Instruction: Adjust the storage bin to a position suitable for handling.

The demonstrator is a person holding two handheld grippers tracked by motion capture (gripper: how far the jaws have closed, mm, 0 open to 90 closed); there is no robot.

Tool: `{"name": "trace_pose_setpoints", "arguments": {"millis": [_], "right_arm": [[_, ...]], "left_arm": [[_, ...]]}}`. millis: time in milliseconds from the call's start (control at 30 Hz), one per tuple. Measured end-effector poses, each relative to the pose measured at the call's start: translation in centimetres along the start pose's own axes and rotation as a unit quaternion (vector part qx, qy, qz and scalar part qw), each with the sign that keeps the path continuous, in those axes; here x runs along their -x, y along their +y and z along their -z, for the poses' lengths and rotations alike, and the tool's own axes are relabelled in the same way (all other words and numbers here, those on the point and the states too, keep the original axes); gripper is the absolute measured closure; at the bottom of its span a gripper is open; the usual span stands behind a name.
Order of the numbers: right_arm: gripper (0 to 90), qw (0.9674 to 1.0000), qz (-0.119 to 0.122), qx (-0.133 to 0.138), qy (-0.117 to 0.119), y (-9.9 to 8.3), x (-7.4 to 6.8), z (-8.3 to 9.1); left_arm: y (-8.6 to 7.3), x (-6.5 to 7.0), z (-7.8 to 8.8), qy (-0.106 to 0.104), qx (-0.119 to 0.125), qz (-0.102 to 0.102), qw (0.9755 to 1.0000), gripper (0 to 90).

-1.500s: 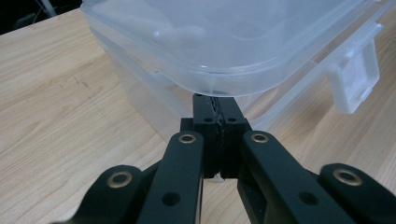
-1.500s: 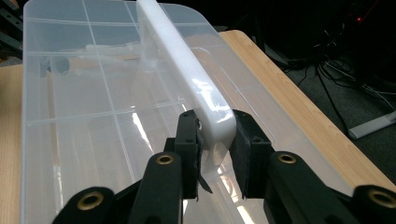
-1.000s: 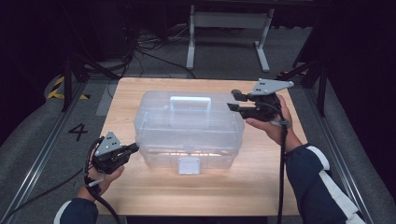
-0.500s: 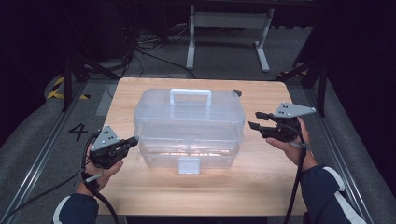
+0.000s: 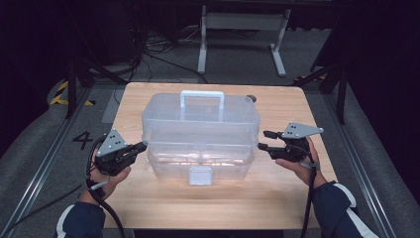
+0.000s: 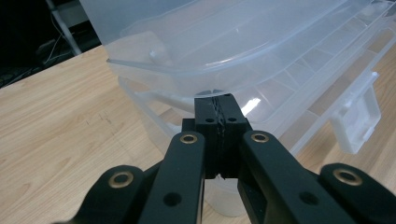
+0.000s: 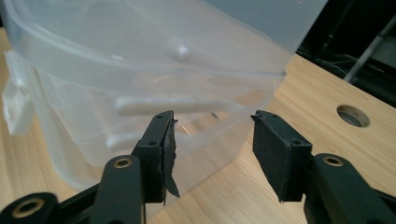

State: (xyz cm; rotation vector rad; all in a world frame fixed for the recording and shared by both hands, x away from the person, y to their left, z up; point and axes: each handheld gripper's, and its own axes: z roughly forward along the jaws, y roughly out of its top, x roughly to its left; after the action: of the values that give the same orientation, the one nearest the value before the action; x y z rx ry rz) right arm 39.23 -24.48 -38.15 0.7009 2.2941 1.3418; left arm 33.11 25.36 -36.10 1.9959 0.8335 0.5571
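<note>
On the wooden table [image 5: 277, 198], a clear plastic storage box [image 5: 200, 131] sits in the middle with a gripper at each end.

Its white handle [image 5: 201, 95] stands up on top and its latch [image 5: 200, 175] faces the near edge. At the box's left end, the left gripper [image 5: 141, 147] has its jaws pressed fully together with nothing between them, tips at the box's lower rim; whether they touch it is hard to tell. To the right of the box, the right gripper [image 5: 264, 140] has its jaws partly apart, having just been opening, nothing between them, tips just short of the wall. The box's contents blur behind frosted plastic. A small hole [image 7: 353, 115] shows in the tabletop beyond.
</note>
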Motion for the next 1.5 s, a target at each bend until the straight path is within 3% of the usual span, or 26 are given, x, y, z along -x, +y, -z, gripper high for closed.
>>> {"name": "trace_pose_setpoints", "arguments": {"millis": [167,367,567,800,1033,1100,1267,1333,1400,1500], "right_arm": [[50.0,0.9995,0.004,0.032,-0.003,0.3,-0.6,0.0],[50.8,0.9982,0.011,0.058,-0.012,0.3,-1.1,0.1],[52.6,0.996,0.027,0.077,-0.037,0.7,-1.6,0.4],[56.9,0.9915,0.043,0.105,-0.064,1.8,-2.1,0.5],[64.6,0.9887,0.047,0.119,-0.079,2.4,-2.3,0.3],[65.5,0.9873,0.052,0.123,-0.087,2.5,-2.3,0.3],[68.2,0.9842,0.053,0.132,-0.106,3.0,-2.3,0.1],[68.5,0.9834,0.052,0.134,-0.111,3.2,-2.3,0.0],[68.8,0.9825,0.047,0.138,-0.115,3.3,-2.2,-0.1],[71.1,0.9807,0.043,0.141,-0.128,3.7,-2.1,-0.3]], "left_arm": [[0.3,0.0,0.1,0.006,-0.007,-0.012,0.9999,89.5],[0.3,0.0,0.5,0.003,-0.001,-0.01,0.9999,88.2],[0.1,0.0,0.5,0.005,-0.013,-0.01,0.9999,85.3],[-1.3,-0.1,0.9,0.009,-0.02,-0.007,0.9997,81.3],[-3.3,-0.5,2.4,0.008,-0.005,0.019,0.9998,78.1],[-3.9,-0.6,2.6,0.011,-0.012,0.016,0.9997,76.3],[-5.7,-0.6,2.4,0.015,-0.037,0.033,0.9987,69.5],[-6.2,-0.6,2.2,0.016,-0.046,0.028,0.9984,66.7],[-7.0,-0.5,1.7,0.029,-0.07,0.024,0.9968,64.6],[-8.0,-0.5,1.0,0.027,-0.09,0.019,0.9954,60.8]]}}
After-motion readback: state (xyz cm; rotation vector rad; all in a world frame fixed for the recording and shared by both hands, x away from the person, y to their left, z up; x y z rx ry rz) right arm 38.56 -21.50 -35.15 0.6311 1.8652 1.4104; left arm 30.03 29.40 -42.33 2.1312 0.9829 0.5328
